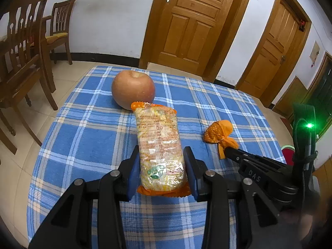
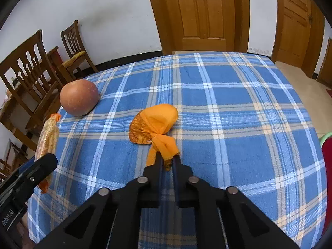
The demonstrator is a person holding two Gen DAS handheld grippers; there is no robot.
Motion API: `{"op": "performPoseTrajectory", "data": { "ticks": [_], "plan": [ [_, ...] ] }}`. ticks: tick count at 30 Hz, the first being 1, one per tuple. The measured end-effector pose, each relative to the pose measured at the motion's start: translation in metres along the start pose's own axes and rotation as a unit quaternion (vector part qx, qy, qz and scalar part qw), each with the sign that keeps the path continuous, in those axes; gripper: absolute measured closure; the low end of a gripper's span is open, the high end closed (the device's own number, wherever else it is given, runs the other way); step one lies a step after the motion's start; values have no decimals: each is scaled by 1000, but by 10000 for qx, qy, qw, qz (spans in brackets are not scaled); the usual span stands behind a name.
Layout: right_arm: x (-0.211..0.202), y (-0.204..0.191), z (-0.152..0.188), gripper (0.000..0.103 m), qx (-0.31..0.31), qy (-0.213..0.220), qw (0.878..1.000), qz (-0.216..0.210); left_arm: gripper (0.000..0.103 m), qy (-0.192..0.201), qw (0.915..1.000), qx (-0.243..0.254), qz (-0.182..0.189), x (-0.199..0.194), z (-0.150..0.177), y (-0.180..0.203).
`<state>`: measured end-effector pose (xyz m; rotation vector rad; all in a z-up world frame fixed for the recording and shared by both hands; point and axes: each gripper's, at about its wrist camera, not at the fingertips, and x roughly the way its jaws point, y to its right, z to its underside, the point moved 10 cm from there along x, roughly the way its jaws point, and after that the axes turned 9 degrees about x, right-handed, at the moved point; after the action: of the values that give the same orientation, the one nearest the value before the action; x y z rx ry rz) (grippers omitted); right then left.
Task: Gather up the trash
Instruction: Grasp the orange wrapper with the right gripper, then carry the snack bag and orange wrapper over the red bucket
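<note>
I hold a claw in each hand over a table covered with a blue checked cloth [image 2: 238, 95]. My left claw [image 1: 160, 172] is partly open but clamped on both sides of a long clear snack packet [image 1: 159, 145] with orange ends, near the table's near edge; the packet points away from me, its far end almost touching a reddish apple [image 1: 133, 92] towards the far left corner. I judge the grip sits low on the packet so that it lifts without folding. My right claw [image 2: 167, 161] is closed tight on the twisted tail of a crumpled orange wrapper [image 2: 153, 124] lying mid-table, its puffed body resting on the cloth; the tail is the only thin part to pinch. The apple looks like food, not trash, so it stays. Right of the wrapper the cloth is bare to the right edge, giving room to lift and swing away. No bin shows clearly.
</note>
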<state>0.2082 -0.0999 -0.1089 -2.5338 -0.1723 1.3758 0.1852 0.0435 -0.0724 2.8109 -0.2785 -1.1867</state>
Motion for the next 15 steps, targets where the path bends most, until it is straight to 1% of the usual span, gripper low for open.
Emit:
{"op": "performPoseTrajectory", "data": {
  "ticks": [3, 8, 15],
  "plan": [
    [-3, 3, 2, 96, 79, -10, 9999, -90, 63, 0, 10000, 26, 18, -1, 0, 3],
    [-17, 9, 5, 96, 177, 91, 9997, -169, 63, 17, 10000, 63, 47, -5, 1, 7],
    [-50, 20, 11, 97, 324, 336, 9985, -294, 63, 42, 9998, 140, 121, -11, 2, 21]
  ]
}}
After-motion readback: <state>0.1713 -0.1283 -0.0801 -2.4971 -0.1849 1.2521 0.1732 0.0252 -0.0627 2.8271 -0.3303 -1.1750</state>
